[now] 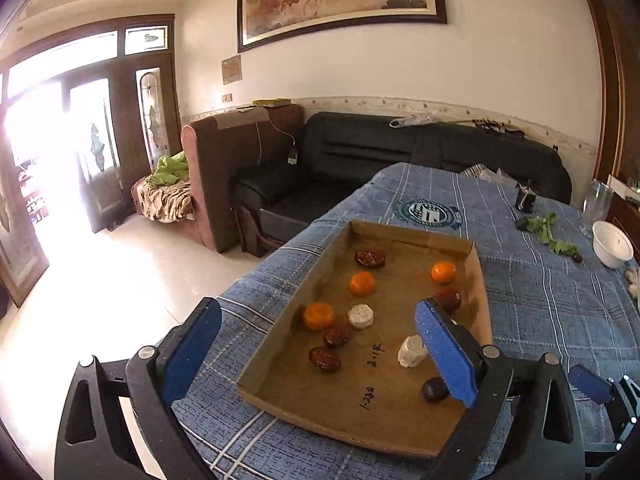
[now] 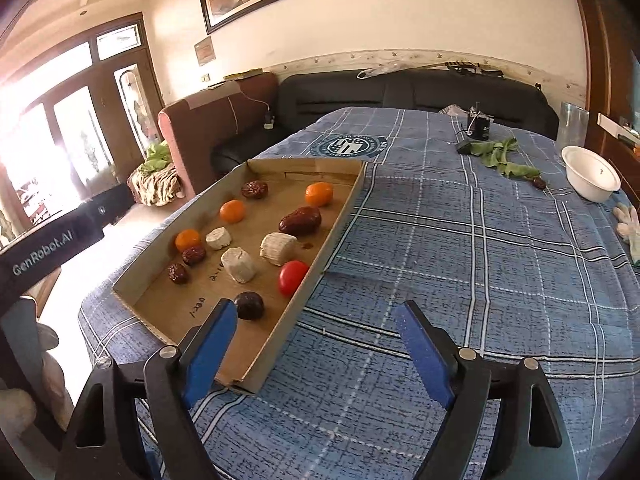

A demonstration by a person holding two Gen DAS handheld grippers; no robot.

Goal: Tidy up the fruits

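A shallow cardboard tray (image 1: 404, 420) (image 2: 304, 308) lies on the blue checked tablecloth. It holds three small oranges (image 1: 319, 315) (image 2: 319, 194), several red-brown dates (image 1: 324, 359) (image 2: 300, 220), white chunks (image 1: 412, 351) (image 2: 238, 265), a dark round fruit (image 1: 435, 389) (image 2: 249, 305) and a red tomato (image 2: 292, 277). My left gripper (image 1: 316, 340) is open over the tray's near half, nothing between its blue pads. My right gripper (image 2: 316, 328) is open above the tray's near right corner and holds nothing. The tomato is hidden in the left wrist view.
A white bowl (image 1: 612, 244) (image 2: 592, 180) sits at the table's right side, with green leaves (image 2: 500, 156), a stray date (image 2: 539, 183) and a small black device (image 2: 478, 126) behind. A glass jar (image 2: 574, 124) stands far right. Sofas lie beyond the table's far edge.
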